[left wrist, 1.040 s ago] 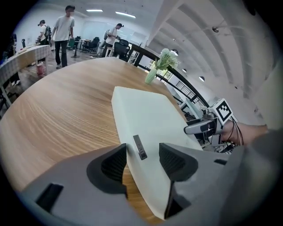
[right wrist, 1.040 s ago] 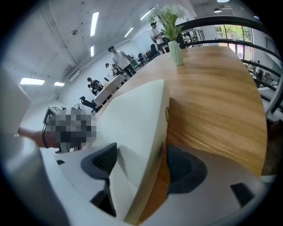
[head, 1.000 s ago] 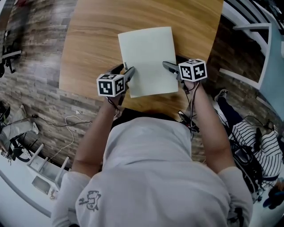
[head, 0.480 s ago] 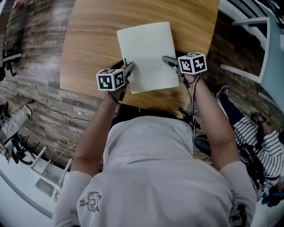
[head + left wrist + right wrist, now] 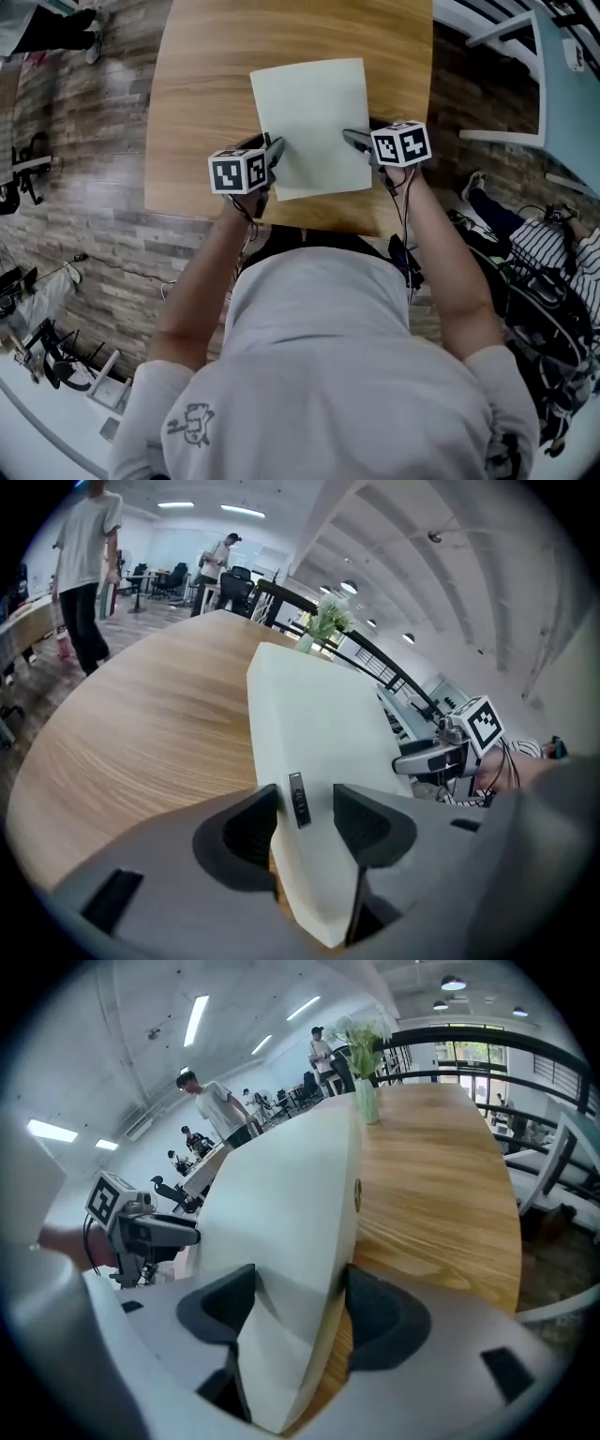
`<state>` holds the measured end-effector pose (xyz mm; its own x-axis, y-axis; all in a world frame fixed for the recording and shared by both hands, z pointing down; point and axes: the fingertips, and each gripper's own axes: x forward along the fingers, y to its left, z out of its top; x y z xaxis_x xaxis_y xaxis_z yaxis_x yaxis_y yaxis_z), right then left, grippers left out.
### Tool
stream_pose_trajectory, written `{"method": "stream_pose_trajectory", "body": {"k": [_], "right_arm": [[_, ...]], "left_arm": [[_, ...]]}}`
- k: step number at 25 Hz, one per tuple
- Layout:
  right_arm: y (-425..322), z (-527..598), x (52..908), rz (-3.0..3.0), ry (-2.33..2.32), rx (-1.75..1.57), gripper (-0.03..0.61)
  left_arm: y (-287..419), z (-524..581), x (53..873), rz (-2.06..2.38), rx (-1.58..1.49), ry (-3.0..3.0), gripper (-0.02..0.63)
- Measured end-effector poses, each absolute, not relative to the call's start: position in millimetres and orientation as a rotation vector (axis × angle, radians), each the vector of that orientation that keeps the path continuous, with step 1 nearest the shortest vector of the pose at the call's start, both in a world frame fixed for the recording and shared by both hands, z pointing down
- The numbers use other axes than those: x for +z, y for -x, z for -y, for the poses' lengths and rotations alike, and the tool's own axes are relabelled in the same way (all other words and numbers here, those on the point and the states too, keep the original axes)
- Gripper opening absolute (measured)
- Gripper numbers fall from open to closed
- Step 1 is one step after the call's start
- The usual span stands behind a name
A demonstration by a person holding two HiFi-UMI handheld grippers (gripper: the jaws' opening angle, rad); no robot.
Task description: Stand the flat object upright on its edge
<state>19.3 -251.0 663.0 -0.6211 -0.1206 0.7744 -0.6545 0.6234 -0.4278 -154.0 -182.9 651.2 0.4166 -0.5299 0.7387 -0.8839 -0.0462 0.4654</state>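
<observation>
A flat pale board (image 5: 309,122) lies on the wooden table (image 5: 206,84), near its front edge. My left gripper (image 5: 273,148) is at the board's left edge and my right gripper (image 5: 352,139) at its right edge, both toward the near corners. In the left gripper view the board's edge (image 5: 319,714) runs between the closing jaws of the left gripper (image 5: 302,808), and a sliver still shows beside one pad. In the right gripper view the board (image 5: 281,1204) fills the narrowing gap of the right gripper (image 5: 300,1288), whose jaws are also closing.
A vase of greenery (image 5: 323,625) stands at the table's far end. The table's front edge (image 5: 281,220) is just behind the grippers. A pale blue chair (image 5: 553,84) stands to the right of the table. People (image 5: 84,564) stand far off in the room.
Both grippers have stayed at the board's side edges. The head view has shifted a little, and the board has not visibly moved on the table.
</observation>
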Motion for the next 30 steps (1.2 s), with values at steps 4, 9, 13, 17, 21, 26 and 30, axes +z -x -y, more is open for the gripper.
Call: {"method": "stream_pose_trajectory", "body": {"k": [4,9,13,17,21,26,30], "right_arm": [[-23,250,637,2.119,-0.685,0.876,0.307],[-27,262,596,2.155,-0.814,0.752,0.302],[-32,277,566,2.179,-0.939,0.557,0.304],[-37,280,551,2.207,-1.039,0.411,0.302],[-41,279,544,2.254,-1.137,0.315,0.3],[-44,280,549,2.268,-1.207,0.193,0.299],[-44,286,558,2.279,-1.205,0.144,0.301]], "left_arm": [[157,195,622,1.243,0.507,-1.82,0.189],[155,221,581,1.259,0.598,-2.01,0.189],[151,237,557,1.298,0.613,-2.118,0.189],[147,245,544,1.362,0.607,-2.204,0.189],[144,251,542,1.396,0.597,-2.258,0.189],[139,253,556,1.433,0.61,-2.273,0.189],[141,258,564,1.441,0.606,-2.274,0.186]]}}
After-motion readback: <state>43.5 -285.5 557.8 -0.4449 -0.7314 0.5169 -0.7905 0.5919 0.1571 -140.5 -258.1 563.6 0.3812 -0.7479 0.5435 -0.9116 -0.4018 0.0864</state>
